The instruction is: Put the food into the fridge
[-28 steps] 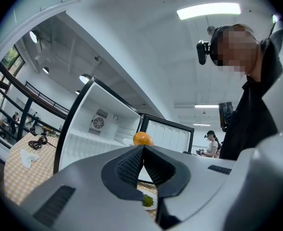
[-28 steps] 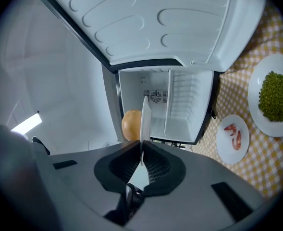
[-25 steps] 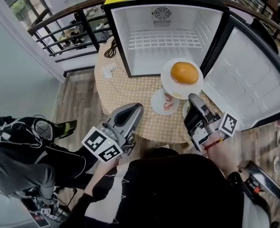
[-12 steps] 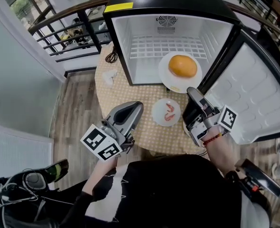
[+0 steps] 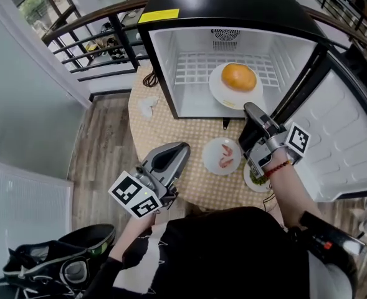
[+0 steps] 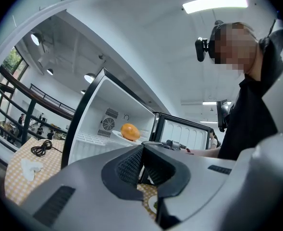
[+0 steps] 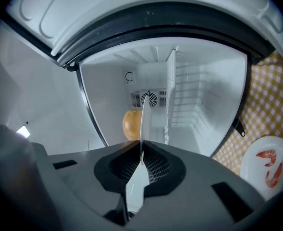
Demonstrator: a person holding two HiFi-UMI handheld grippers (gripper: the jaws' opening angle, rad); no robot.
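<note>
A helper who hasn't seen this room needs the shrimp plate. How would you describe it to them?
Start at the open black fridge on the round checkered table. Just before its opening, beside the right gripper, lies a small white plate. It alone carries pink shrimps; the other plate, held in the fridge by that gripper, carries round orange food.

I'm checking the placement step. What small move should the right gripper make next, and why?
Probably lower it: the right gripper is shut on the plate, which carries an orange inside the fridge, seemingly just above the wire shelf.
</note>
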